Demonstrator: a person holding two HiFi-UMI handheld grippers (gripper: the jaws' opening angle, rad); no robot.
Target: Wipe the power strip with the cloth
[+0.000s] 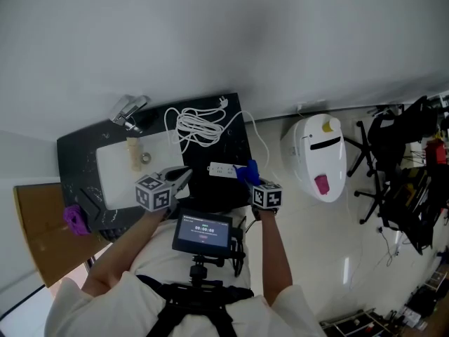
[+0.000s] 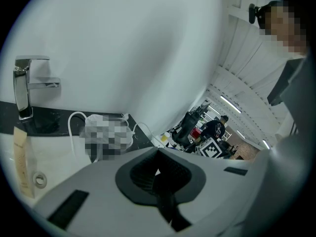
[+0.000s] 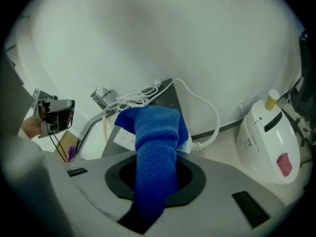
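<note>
A white power strip lies on the black counter, and its white cable is coiled behind it. My right gripper is shut on a blue cloth at the strip's right end. In the right gripper view the blue cloth bulges out between the jaws and covers most of the power strip. My left gripper hovers left of the strip, by the sink's front right corner. Its jaws stand together with nothing between them in the left gripper view.
A white sink with a chrome faucet fills the counter's left half, with a pale stick-like object in it. A purple item lies at the counter's front left. A white appliance and a chair base stand on the floor to the right.
</note>
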